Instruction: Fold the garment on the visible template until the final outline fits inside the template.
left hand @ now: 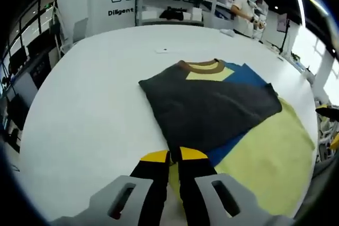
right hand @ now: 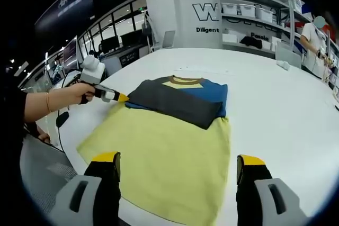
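Worktop (right hand: 275,93) lies bare all around the garment (right hand: 180,99), open for passage on every side. Left tongs (right hand: 123,98) sit at the garment's near-left corner, blocking that approach. Shelving (right hand: 254,22) stands well beyond the garment, past the worktop's far edge.

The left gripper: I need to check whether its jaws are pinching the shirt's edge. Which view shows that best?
The left gripper view: the left gripper has its jaws closed together on the dark panel's edge. The right gripper view shows it small, tip touching the shirt.
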### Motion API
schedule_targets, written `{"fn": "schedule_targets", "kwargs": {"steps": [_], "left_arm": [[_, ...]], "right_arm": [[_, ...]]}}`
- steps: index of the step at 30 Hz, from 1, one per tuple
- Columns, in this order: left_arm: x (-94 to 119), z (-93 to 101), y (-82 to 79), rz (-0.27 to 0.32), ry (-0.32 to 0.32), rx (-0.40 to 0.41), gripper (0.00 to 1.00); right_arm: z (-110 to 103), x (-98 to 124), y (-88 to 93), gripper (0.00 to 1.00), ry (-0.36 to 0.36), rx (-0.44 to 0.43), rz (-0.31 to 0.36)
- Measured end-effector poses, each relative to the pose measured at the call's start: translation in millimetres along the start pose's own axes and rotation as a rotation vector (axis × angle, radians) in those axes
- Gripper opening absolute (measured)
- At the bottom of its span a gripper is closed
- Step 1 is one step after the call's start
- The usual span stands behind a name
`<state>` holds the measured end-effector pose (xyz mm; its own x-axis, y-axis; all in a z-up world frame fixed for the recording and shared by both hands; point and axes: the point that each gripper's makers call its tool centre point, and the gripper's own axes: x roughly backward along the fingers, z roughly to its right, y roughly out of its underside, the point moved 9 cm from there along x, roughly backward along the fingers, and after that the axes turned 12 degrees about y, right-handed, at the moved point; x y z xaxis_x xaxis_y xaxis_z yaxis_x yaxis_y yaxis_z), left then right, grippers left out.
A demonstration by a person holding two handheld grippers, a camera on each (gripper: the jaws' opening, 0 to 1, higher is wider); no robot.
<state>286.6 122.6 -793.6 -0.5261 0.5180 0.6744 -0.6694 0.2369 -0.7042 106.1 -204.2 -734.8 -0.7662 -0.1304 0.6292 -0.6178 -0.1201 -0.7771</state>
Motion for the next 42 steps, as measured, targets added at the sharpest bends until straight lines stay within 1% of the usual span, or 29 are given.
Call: {"fn": "schedule_targets", "kwargs": {"steps": [5, 8, 9, 12, 22, 24, 26, 29, 33, 36, 39, 42], "left_arm": [[3, -5.8, 0.4, -0.028, 0.002, -0.046, 0.06], [4, -10.3, -1.0, -0.048, -0.004, -0.090, 0.06], [5, -11.9, -1.8, -0.058, -0.004, -0.119, 0.06], [6, -14.6, -2.7, -0.068, -0.014, -0.156, 0.06], [12, -25.8, -2.3, -0.086, -0.013, -0.186, 0.06], [13, -31.6, -2.8, -0.096, -0.017, -0.197, 0.06], [15, -31.7, -1.9, -0.105, -0.023, -0.210, 0.06], [17, -36.7, -2.2, -0.121, -0.036, -0.234, 0.06], [20, -41.0, -2.0, -0.127, -0.049, -0.238, 0.06], [23, -42.0, -2.1, -0.135, -0.080, -0.244, 0.08], [28, -39.9, -3.3, -0.114, -0.076, -0.252, 0.09], [31, -38.6, -5.1, -0.097, -0.081, -0.243, 0.09]], "right_arm": [[-2, 0, 1.6, 0.91, -0.009, 0.007, -0.008], [-5, 0, 3.5, 0.90, -0.017, 0.020, -0.020], [-6, -1, 3.8, 0.90, -0.019, 0.025, -0.024], [-7, -1, 3.8, 0.90, -0.025, 0.029, -0.026], [-10, -2, 6.7, 0.88, -0.031, 0.037, -0.042], [-10, -2, 7.2, 0.87, -0.034, 0.038, -0.045], [-10, -2, 7.6, 0.87, -0.034, 0.037, -0.046], [-11, -3, 8.6, 0.86, -0.037, 0.036, -0.048], [-13, -4, 9.5, 0.86, -0.041, 0.040, -0.054], [-14, -5, 9.5, 0.85, -0.045, 0.044, -0.056], [-14, -6, 9.6, 0.85, -0.047, 0.044, -0.058], [-14, -6, 9.4, 0.85, -0.048, 0.044, -0.058]]}}
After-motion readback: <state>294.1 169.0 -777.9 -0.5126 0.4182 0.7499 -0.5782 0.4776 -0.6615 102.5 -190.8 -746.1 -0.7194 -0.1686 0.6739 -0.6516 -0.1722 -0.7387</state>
